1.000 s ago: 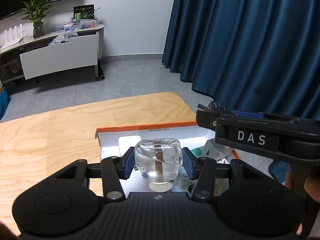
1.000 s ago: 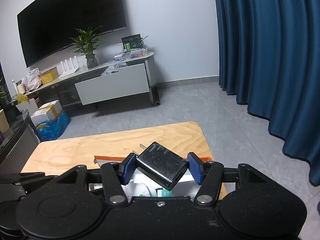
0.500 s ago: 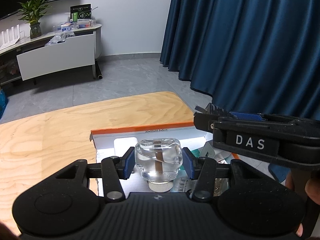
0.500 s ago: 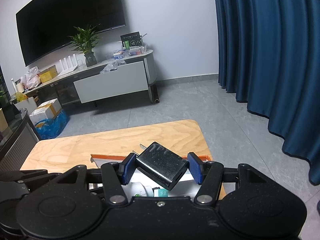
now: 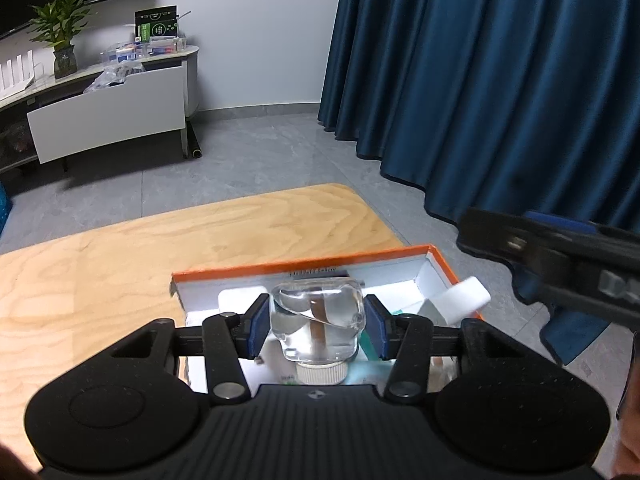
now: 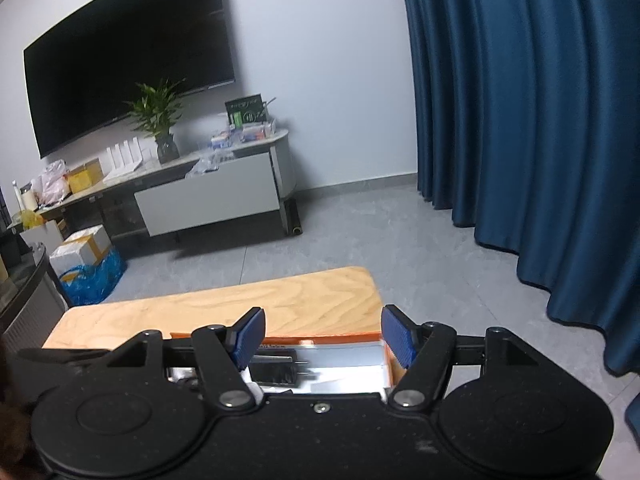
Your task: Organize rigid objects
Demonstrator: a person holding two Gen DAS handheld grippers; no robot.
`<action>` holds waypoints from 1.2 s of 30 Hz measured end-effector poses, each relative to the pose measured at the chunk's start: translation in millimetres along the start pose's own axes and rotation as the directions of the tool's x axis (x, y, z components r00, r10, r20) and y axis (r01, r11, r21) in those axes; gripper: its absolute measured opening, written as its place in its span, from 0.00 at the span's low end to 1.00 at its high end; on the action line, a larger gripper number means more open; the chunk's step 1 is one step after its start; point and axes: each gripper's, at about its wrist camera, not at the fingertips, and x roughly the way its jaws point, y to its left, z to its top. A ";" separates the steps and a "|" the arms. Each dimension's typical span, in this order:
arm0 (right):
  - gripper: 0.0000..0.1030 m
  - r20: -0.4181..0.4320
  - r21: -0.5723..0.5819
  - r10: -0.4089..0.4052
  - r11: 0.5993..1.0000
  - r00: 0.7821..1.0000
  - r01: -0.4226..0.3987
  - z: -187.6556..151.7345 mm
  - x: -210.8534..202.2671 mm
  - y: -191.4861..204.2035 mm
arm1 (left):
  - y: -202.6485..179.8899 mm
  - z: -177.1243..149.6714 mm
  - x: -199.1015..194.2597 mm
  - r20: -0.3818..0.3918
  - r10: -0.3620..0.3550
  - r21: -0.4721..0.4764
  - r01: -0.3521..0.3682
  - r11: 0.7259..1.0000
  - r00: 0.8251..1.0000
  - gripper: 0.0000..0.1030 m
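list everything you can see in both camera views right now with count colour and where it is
Clear bottle: one, transparent with white cap, between the left jaws above the box.
Box: one, orange rim, white inside, on the table's far right.
Black charger: one, lying in the box.
White block: one, at the box's right end.
Table: one, light wood.
Curtain: dark blue, right.
TV: one, black, on the wall.
Plant: one, green, on the cabinet.
Cabinet: one, white-fronted, under the TV.
Left gripper: black, blue pads, shut.
Right gripper: black, blue pads, open.

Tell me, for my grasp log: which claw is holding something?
The left claw, shut on the clear bottle; the right claw is open and empty.
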 end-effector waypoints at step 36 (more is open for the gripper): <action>0.83 -0.047 -0.043 0.035 0.998 0.998 -0.037 -65.1 -115.4 9.6 | -19.6 -68.4 -127.0 0.007 0.209 -0.061 -0.209 0.976 0.978 1.00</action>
